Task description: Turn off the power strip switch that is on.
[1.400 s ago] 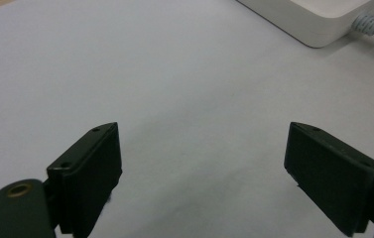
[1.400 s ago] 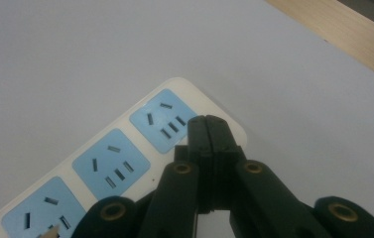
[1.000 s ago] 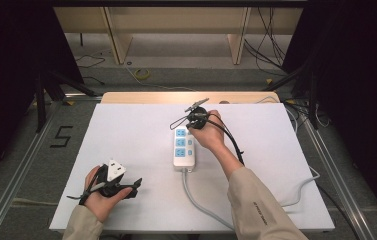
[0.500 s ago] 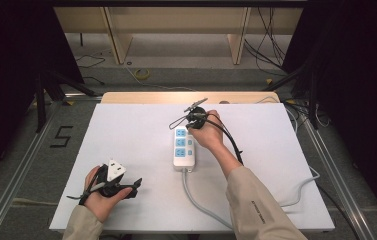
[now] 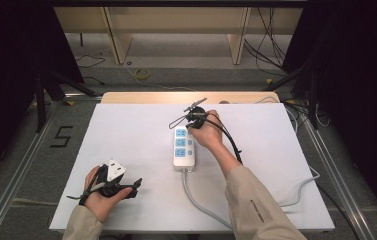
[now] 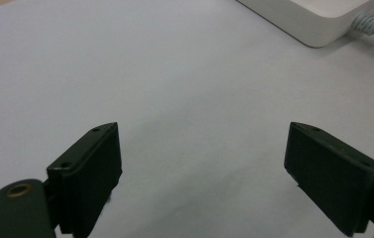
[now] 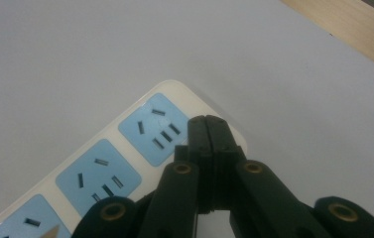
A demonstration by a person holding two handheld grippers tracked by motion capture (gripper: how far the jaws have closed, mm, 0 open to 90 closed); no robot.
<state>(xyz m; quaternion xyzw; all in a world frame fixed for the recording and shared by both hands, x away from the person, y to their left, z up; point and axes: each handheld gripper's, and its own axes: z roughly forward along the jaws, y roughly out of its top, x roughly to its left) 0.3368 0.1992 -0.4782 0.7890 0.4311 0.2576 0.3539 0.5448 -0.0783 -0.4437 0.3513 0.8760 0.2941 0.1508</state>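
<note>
Power strip (image 5: 184, 146) is lying mid-table, rigid, light, smooth plastic; its long sides are judged best gripped. Right gripper (image 7: 208, 130) is pressed together, empty, over its far end; left gripper (image 6: 202, 163) is spread, idle.

Power strip (image 6: 307, 20) cut by top edge; switches under right hand-held gripper (image 7: 207, 130) hidden.

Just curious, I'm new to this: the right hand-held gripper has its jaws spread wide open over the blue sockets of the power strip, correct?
Not quite. The right hand-held gripper has its jaws shut together, as the right gripper view shows; it is indeed over the power strip.
</note>
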